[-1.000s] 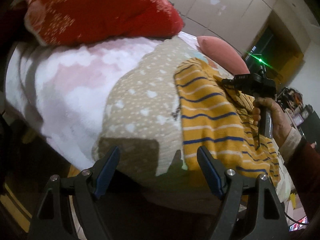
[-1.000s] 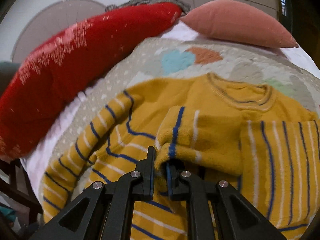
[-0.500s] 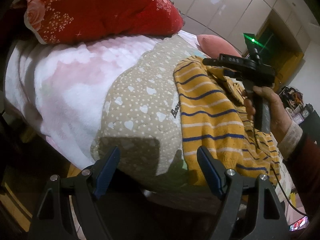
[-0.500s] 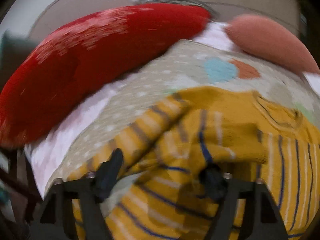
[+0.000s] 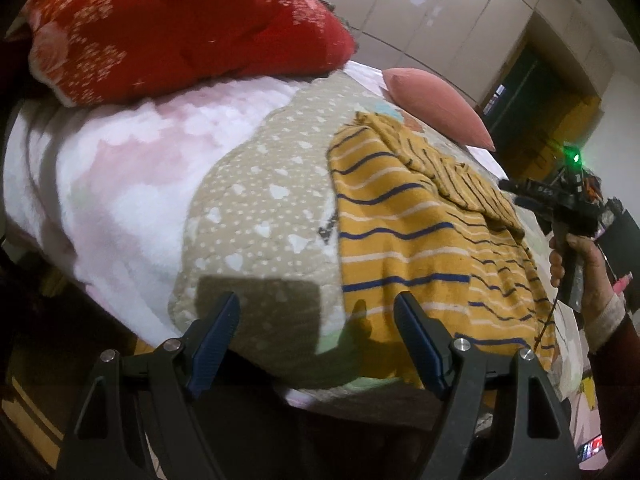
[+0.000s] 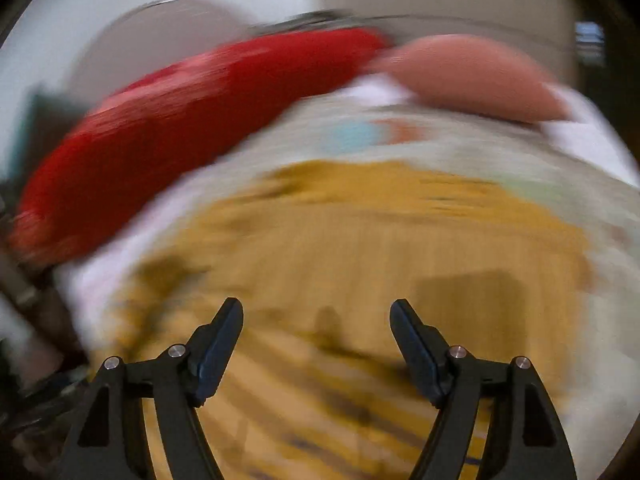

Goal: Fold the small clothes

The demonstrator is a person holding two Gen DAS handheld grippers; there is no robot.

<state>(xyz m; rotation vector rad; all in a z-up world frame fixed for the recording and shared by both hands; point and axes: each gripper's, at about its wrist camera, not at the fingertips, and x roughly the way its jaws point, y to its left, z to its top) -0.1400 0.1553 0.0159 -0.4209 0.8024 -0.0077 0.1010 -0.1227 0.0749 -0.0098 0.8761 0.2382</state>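
Observation:
A yellow sweater with blue and white stripes [image 5: 408,232] lies on a beige quilt with white hearts [image 5: 260,208] on the bed, its sleeves folded over its body. My left gripper [image 5: 316,320] is open and empty, near the quilt's front edge, left of the sweater's hem. My right gripper [image 6: 316,320] is open and empty above the sweater [image 6: 360,248]; that view is motion-blurred. It also shows in the left wrist view [image 5: 560,204], hand-held at the sweater's right side.
A red flowered pillow [image 5: 180,24] lies at the back left on a pink fleece blanket [image 5: 120,168]. A pink cushion [image 5: 436,108] lies behind the sweater. White wardrobe doors [image 5: 432,12] stand behind the bed.
My right gripper has let go of the folded sleeve, opened, and drawn back to the sweater's right side. The sleeve now lies on the sweater. My left gripper has barely moved.

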